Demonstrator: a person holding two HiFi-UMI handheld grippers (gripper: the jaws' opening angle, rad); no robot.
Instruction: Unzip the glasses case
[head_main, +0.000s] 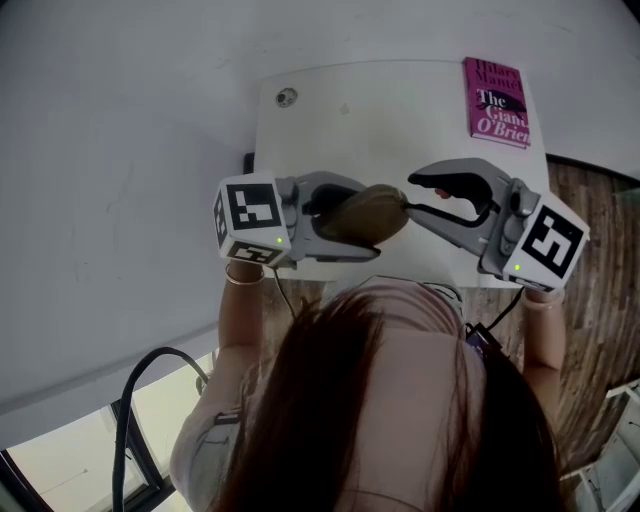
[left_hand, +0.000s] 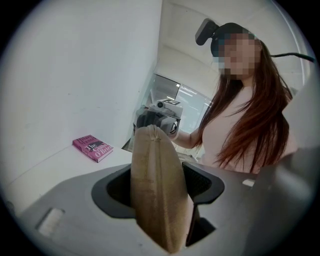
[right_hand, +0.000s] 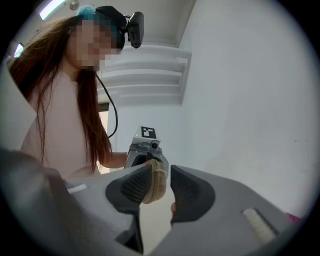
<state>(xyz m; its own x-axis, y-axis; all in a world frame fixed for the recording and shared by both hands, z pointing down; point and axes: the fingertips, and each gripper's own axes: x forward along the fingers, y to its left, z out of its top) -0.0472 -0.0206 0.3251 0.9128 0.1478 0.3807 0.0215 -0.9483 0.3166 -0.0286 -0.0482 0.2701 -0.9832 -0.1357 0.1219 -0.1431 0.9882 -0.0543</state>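
Two tongs meet the seemingly soft, light glasses case (head_main: 378, 212): left tongs (head_main: 350, 220) clamp its body, right tongs (head_main: 412, 196) gape around its end, likely seeking the zip pull.

The glasses case (head_main: 365, 215) hangs above the near half of the table (head_main: 330, 110), between the two grippers. The left gripper (head_main: 345, 220) clasps its left part, and the right gripper (head_main: 414, 197) stands at its right tip with jaws apart. A book (head_main: 496, 102) lies on the table's far right corner, and a small round fitting (head_main: 287, 97) sits at the far left.
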